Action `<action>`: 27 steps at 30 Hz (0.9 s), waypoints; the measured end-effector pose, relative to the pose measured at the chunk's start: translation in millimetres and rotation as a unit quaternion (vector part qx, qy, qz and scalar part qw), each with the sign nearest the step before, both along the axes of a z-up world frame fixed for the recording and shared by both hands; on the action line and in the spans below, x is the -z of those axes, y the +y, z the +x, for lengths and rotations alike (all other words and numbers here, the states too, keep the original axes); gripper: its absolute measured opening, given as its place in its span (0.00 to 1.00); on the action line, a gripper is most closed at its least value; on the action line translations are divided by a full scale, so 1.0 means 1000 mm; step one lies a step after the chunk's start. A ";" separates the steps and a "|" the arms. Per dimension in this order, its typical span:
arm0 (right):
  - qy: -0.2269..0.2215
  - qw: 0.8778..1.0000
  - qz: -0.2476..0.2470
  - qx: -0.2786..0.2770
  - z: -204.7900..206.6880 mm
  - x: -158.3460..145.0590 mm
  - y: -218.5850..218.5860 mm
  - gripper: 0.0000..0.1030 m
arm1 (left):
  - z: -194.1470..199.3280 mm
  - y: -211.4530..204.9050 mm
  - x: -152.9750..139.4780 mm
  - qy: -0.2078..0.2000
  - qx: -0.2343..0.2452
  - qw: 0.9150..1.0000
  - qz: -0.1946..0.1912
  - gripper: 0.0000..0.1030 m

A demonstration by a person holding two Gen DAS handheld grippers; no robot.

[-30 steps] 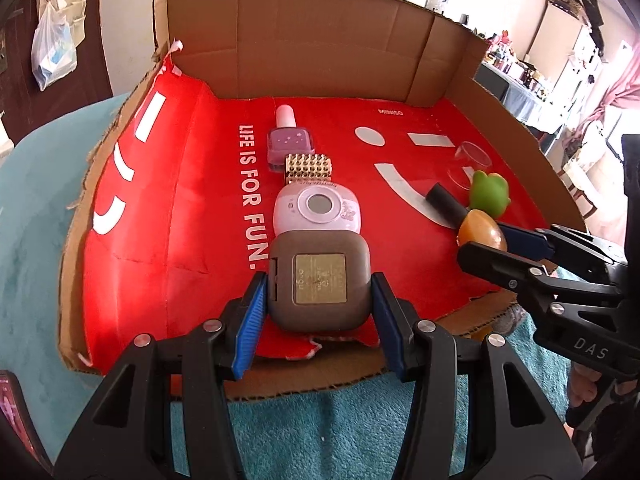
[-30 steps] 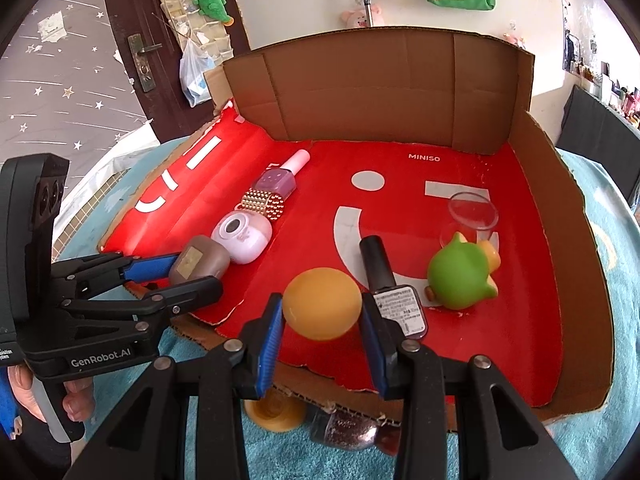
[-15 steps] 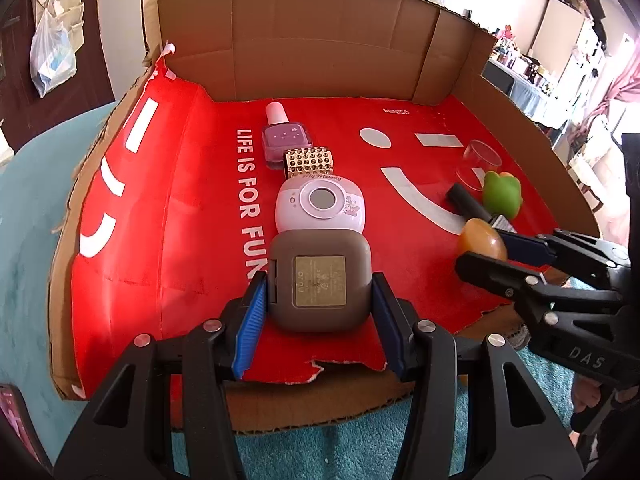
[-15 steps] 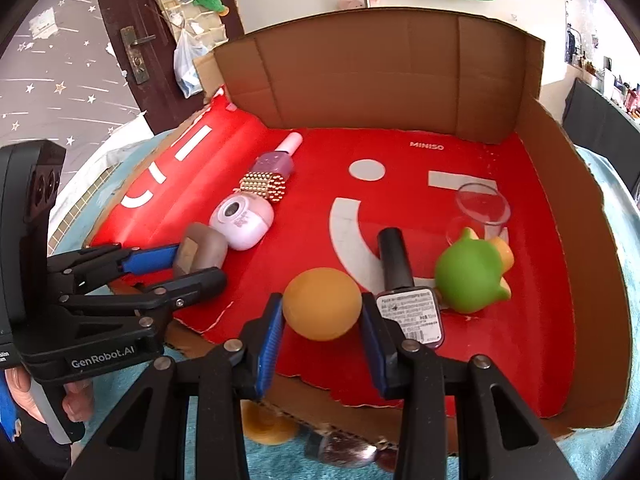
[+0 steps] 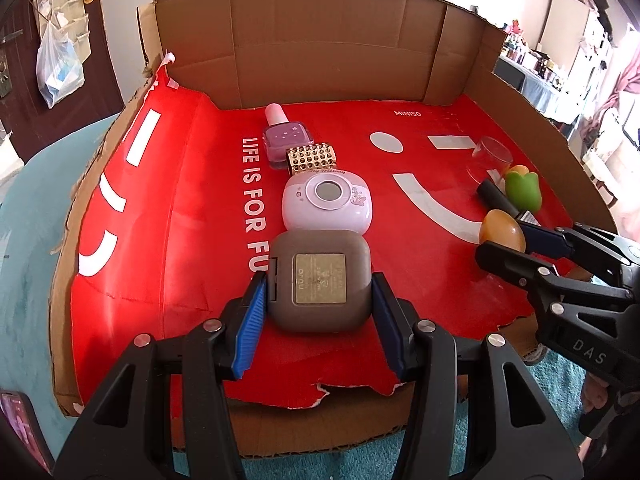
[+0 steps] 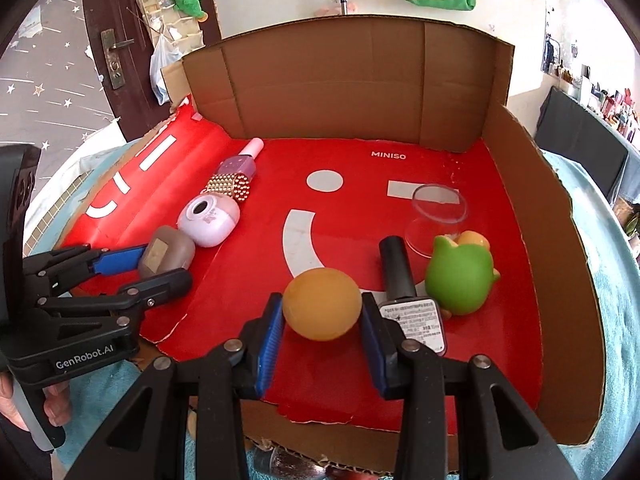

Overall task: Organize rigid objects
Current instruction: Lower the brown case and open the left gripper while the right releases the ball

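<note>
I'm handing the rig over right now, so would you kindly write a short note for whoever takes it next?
Left gripper: shut on the brown compact case, low over the red tray.
Right gripper: shut on the orange ball.
Done: nail polish, gold bead block, pink case lined up.
Left: release the compact case behind them; place the ball, black bottle, green toy, clear cup.

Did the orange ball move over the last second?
Yes. The ball, clamped in the right tongs, has gone deeper into the box: beside the black-capped bottle's label now, short of it before.
</note>
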State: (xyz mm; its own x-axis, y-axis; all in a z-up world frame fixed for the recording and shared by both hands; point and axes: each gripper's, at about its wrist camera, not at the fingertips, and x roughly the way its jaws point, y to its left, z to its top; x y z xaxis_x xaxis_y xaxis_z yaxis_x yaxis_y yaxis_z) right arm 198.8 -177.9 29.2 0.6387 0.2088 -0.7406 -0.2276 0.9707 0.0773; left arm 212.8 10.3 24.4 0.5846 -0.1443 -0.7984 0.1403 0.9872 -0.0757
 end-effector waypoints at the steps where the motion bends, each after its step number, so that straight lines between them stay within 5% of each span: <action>1: 0.000 1.000 0.000 0.000 -0.001 0.000 0.000 0.39 | 0.000 0.000 0.000 0.000 0.000 1.000 0.000 0.47; 18: 0.002 1.000 -0.005 -0.003 0.001 0.001 0.005 0.39 | 0.005 0.002 0.001 -0.002 -0.005 1.000 0.007 0.48; 23: 0.001 1.000 -0.004 0.000 0.001 0.001 0.004 0.39 | 0.005 0.004 0.002 -0.003 -0.009 1.000 0.004 0.67; 27: -0.002 1.000 -0.006 0.001 0.000 0.000 0.003 0.42 | 0.002 0.006 0.002 -0.005 -0.011 1.000 0.002 0.69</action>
